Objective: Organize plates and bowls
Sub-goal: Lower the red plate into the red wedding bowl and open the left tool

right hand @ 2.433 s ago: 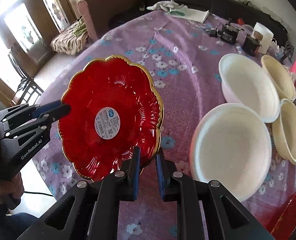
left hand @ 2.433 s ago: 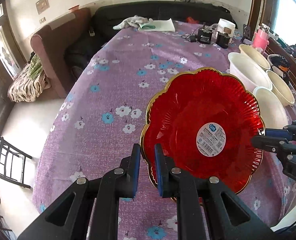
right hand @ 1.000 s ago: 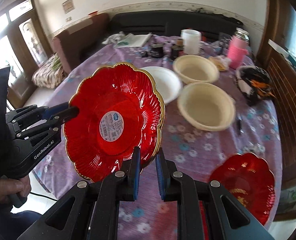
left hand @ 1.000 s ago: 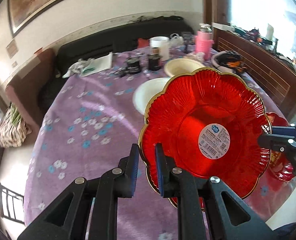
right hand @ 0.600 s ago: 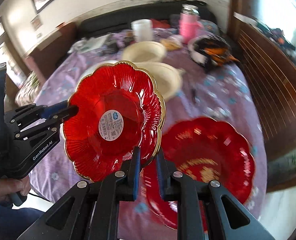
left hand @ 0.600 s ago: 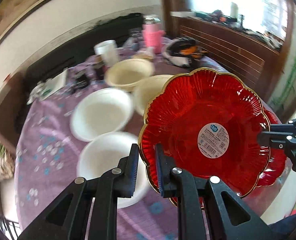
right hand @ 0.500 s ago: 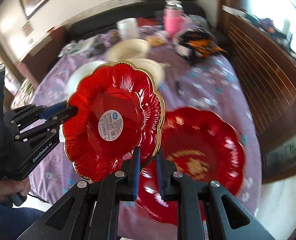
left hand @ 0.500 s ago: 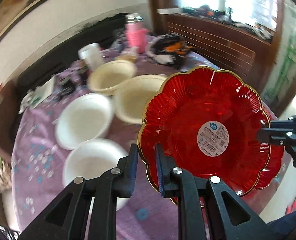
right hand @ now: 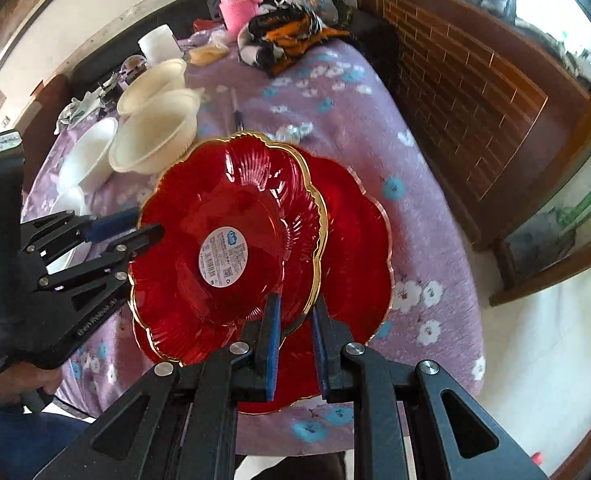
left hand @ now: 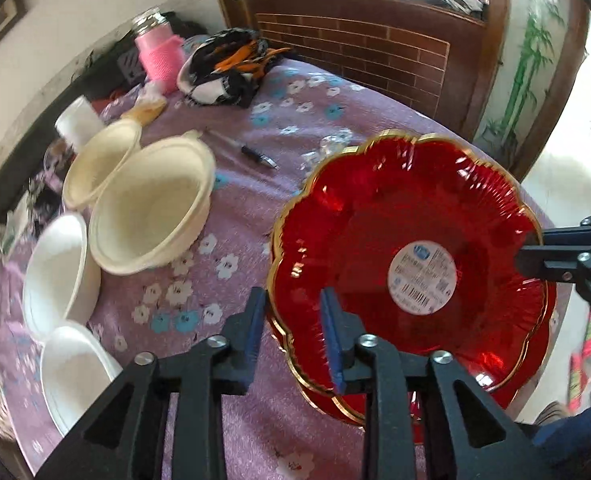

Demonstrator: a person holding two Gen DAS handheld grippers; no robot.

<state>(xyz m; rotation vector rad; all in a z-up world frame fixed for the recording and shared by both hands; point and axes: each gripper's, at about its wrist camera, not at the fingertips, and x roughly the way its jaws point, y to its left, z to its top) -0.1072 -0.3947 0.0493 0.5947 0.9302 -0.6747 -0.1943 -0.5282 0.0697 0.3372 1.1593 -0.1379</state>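
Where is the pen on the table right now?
In the left wrist view the pen lies on the purple tablecloth, between the cream bowls on the left and the red plates on the right.

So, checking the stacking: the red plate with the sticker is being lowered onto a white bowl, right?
Not a white bowl. The right wrist view shows the red plate with the sticker coming down onto a second red plate lying on the purple tablecloth.
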